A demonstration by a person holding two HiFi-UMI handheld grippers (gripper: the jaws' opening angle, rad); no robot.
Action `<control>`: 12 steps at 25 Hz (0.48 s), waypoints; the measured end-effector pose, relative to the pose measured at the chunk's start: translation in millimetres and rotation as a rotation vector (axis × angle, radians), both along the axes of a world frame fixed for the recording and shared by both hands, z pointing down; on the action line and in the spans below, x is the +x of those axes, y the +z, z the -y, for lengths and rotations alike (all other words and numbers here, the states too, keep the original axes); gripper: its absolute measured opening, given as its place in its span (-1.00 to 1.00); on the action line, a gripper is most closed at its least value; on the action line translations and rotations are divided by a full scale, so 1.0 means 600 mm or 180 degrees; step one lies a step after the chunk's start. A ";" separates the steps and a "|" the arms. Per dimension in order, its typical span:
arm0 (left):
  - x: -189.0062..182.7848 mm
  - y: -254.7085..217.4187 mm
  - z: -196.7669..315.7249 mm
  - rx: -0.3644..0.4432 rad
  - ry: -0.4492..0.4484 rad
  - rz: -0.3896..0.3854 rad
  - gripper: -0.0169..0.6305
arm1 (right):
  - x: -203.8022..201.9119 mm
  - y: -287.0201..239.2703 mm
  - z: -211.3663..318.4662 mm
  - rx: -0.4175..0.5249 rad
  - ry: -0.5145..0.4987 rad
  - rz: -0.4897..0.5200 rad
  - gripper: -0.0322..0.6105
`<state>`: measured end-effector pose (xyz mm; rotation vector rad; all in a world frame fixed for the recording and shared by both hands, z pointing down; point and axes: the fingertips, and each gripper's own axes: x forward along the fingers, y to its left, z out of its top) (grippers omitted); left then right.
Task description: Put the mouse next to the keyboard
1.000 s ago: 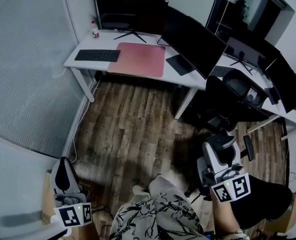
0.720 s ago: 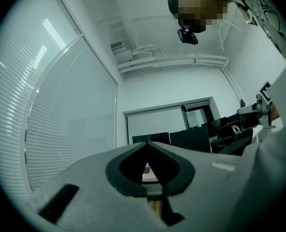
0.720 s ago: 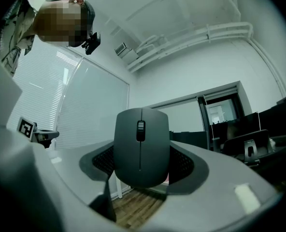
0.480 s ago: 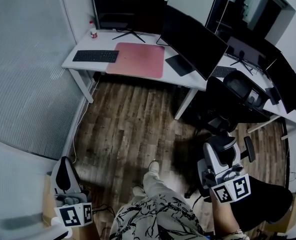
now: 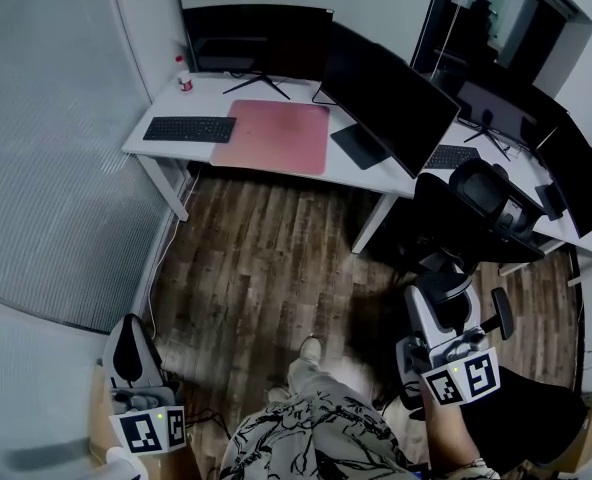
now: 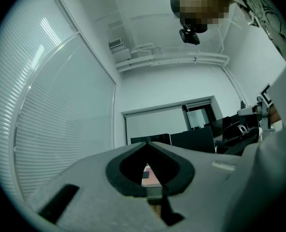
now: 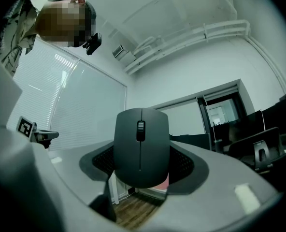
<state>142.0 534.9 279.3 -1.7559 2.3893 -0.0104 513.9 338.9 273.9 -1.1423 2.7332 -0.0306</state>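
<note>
My right hand-held gripper (image 5: 439,290) shows low in the head view, at the right beside my patterned top (image 5: 306,438). My left hand-held gripper (image 5: 129,326) is low at the left, close to the wall of blinds (image 5: 46,148). Both point toward the white worktop (image 5: 166,133) on the far side of the wooden floor (image 5: 266,258). On that worktop a black keyboard (image 5: 189,129) lies at the left, just beside a pink mat (image 5: 273,136). A dark monitor (image 5: 256,40) stands behind them, and a second monitor (image 5: 386,93) is angled at the right. A small red-topped container (image 5: 184,81) sits near the back left corner. A black office chair (image 5: 481,203) stands to the right of the worktop. In the left gripper view my left jaws meet at their tips with nothing clamped. Through the small gap below the tips I can make out a strip of the pink mat and a bit of the keyboard far off. In the right gripper view the dark grey mouse (image 7: 141,146) sits between my right jaws. The dark pads press on its two sides, and its scroll wheel and buttons face the camera. So the mouse is in my right grip, close to my body. It is well apart from the keyboard and the worktop.
</note>
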 end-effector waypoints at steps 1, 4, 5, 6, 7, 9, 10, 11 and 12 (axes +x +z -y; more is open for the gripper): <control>-0.001 -0.002 0.010 0.0007 0.0007 0.0001 -0.96 | -0.001 -0.002 0.009 0.0016 0.0002 -0.0004 0.05; -0.001 -0.004 0.041 0.0020 0.0037 0.0014 -0.96 | -0.005 -0.004 0.034 0.0046 0.0012 -0.0021 0.05; -0.002 -0.005 0.052 0.0022 0.0045 0.0013 -0.96 | -0.005 -0.004 0.042 0.0047 0.0016 -0.0025 0.05; -0.003 -0.006 0.061 0.0023 0.0051 0.0011 -0.96 | -0.006 -0.004 0.051 0.0046 0.0019 -0.0029 0.05; -0.005 -0.006 0.070 0.0021 0.0054 0.0010 -0.96 | -0.007 -0.004 0.059 0.0044 0.0023 -0.0032 0.05; -0.009 -0.005 0.087 0.0017 0.0053 0.0007 -0.96 | -0.010 -0.002 0.075 0.0038 0.0027 -0.0035 0.05; -0.012 -0.004 0.095 0.0015 0.0053 0.0006 -0.96 | -0.013 0.000 0.084 0.0033 0.0027 -0.0035 0.05; -0.014 -0.002 0.103 0.0013 0.0052 0.0005 -0.96 | -0.015 0.002 0.092 0.0027 0.0027 -0.0033 0.05; -0.016 -0.001 0.110 0.0008 0.0051 0.0004 -0.96 | -0.018 0.003 0.100 0.0022 0.0024 -0.0033 0.05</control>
